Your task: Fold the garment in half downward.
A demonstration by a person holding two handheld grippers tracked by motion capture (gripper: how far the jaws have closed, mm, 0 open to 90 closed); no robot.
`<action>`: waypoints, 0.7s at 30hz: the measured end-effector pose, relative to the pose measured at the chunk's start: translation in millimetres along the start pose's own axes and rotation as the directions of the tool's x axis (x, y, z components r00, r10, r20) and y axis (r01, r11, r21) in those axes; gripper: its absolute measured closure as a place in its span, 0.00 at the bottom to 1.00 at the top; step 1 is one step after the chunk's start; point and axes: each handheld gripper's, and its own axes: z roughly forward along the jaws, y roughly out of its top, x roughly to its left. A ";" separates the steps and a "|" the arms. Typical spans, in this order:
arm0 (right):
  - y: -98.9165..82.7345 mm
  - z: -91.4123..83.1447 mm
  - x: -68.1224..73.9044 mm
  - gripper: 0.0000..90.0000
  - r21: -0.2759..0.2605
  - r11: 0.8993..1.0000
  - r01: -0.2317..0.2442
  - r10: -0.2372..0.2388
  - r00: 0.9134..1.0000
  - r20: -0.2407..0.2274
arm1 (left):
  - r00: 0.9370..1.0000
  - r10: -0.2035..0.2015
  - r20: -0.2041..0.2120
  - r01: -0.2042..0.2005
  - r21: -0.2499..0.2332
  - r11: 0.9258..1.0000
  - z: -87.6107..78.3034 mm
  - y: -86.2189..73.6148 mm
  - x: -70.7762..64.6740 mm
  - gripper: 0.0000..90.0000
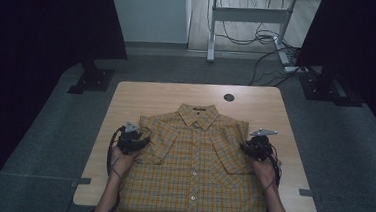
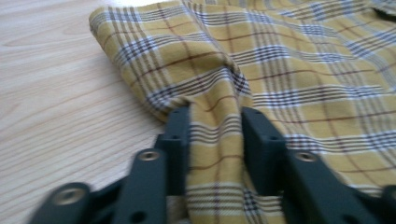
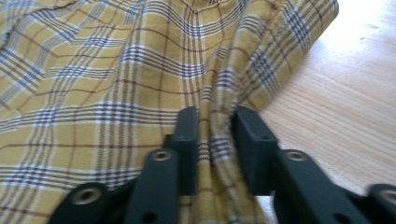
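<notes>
A light, limp yellow plaid shirt (image 1: 194, 161) is lying buttoned on the wooden table (image 1: 126, 94), the left gripper (image 2: 215, 123) and right gripper (image 3: 215, 123) each pinching a bunched sleeve fold beside its collar, likely sagging if lifted.

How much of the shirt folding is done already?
Just the start. The yellow plaid shirt lies flat and buttoned, collar away from the person, sleeves tucked in. Right now the left hand-held gripper pinches a bunched ridge of cloth at one side, and the right hand-held gripper pinches the other side. The sides probably get folded inward next, then the bottom, which hangs over the table edge.
</notes>
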 end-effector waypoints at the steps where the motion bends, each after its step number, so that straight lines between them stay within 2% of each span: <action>1: -0.1 0.0 0.1 0.86 0.000 1.000 -0.005 0.005 1.000 -0.007 | 1.000 -0.004 0.005 0.004 0.000 1.000 0.0 0.1 -0.2 0.79; 4: 0.1 0.0 1.8 0.89 -0.001 1.000 0.001 -0.001 1.000 -0.007 | 0.999 -0.023 0.024 0.023 -0.002 1.000 0.4 0.1 -0.5 0.87; 7: 1.4 -2.1 3.3 0.90 -0.007 1.000 0.007 -0.007 1.000 0.008 | 0.998 -0.050 0.039 0.050 -0.002 0.999 -0.4 0.9 2.3 0.90; 10: 3.7 -8.4 1.8 0.90 -0.038 0.999 -0.002 0.002 1.000 0.007 | 0.997 -0.067 0.043 0.069 -0.045 0.997 -7.1 5.2 3.8 0.91; 16: 10.6 -28.4 -1.5 0.91 -0.107 0.994 -0.019 0.019 1.000 0.004 | 0.998 -0.044 0.046 0.051 -0.152 0.987 -31.5 21.2 -2.0 0.91; 21: 17.4 -49.8 5.7 0.91 -0.151 0.988 0.009 -0.011 1.000 -0.017 | 0.999 -0.007 0.034 0.014 -0.210 0.978 -50.5 32.4 -11.3 0.91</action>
